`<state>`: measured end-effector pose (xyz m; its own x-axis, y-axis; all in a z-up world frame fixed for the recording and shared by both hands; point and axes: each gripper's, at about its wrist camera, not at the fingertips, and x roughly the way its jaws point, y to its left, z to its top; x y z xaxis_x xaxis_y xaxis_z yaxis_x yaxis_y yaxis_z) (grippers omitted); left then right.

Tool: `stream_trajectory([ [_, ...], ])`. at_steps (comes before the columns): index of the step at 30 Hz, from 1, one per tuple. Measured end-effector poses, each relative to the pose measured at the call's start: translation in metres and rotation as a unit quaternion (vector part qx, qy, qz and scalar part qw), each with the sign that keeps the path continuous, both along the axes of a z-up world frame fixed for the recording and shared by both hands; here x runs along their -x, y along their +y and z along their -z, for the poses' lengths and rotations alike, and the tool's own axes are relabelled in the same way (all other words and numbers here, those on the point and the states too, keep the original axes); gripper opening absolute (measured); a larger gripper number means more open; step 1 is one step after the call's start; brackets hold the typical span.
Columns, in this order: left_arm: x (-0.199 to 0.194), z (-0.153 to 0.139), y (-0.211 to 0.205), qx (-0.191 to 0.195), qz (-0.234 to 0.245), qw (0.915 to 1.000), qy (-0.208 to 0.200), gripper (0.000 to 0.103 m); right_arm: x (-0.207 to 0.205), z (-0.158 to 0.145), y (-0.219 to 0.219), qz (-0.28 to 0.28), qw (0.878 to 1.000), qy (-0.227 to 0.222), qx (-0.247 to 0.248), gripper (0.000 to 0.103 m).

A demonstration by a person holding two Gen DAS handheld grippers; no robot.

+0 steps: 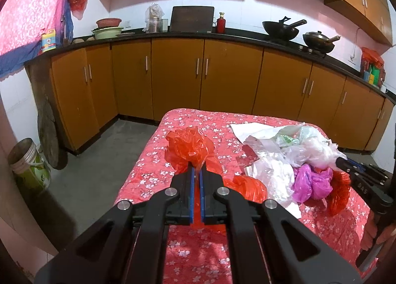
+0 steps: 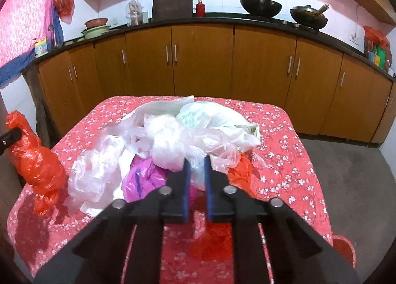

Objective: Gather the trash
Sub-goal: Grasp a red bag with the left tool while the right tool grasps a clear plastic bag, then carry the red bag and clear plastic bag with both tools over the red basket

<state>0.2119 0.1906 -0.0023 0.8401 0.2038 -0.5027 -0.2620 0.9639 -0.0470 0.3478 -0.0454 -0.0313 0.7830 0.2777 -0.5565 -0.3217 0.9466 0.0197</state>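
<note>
Left claw point(image 1: 197, 172) on upright red plastic bag point(image 1: 189, 146), bunched neck down.

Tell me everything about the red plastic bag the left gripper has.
The red plastic bag is thin, glossy, translucent film, crumpled into a puff. The left gripper is shut on its gathered middle; the top bunches above the jaws, and the rest trails down twisted onto the floral tablecloth, left of the white bag pile.
</note>
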Motion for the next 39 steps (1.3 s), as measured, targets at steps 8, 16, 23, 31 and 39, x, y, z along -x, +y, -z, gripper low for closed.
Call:
stream_trajectory([
  [8,0.003,-0.010,-0.010,-0.010,0.002,0.9999,-0.007,0.003,0.024,-0.025,-0.023,0.008,0.999,-0.036,-0.023,0.006],
  [16,0.009,-0.028,-0.032,-0.023,0.019,0.9993,-0.020,0.003,0.039,-0.036,-0.045,0.027,0.998,-0.049,-0.032,0.006],
  [23,0.006,-0.038,-0.063,-0.033,0.047,0.9980,-0.026,0.003,0.051,-0.039,-0.070,0.044,0.997,-0.052,-0.036,0.006],
  [31,-0.005,-0.036,-0.104,-0.029,0.083,0.9959,-0.021,0.003,0.065,-0.041,-0.105,0.075,0.995,-0.060,-0.039,0.006],
  [39,-0.013,-0.032,-0.143,-0.024,0.115,0.9929,-0.018,0.003,0.071,-0.042,-0.140,0.107,0.991,-0.064,-0.044,0.006],
])
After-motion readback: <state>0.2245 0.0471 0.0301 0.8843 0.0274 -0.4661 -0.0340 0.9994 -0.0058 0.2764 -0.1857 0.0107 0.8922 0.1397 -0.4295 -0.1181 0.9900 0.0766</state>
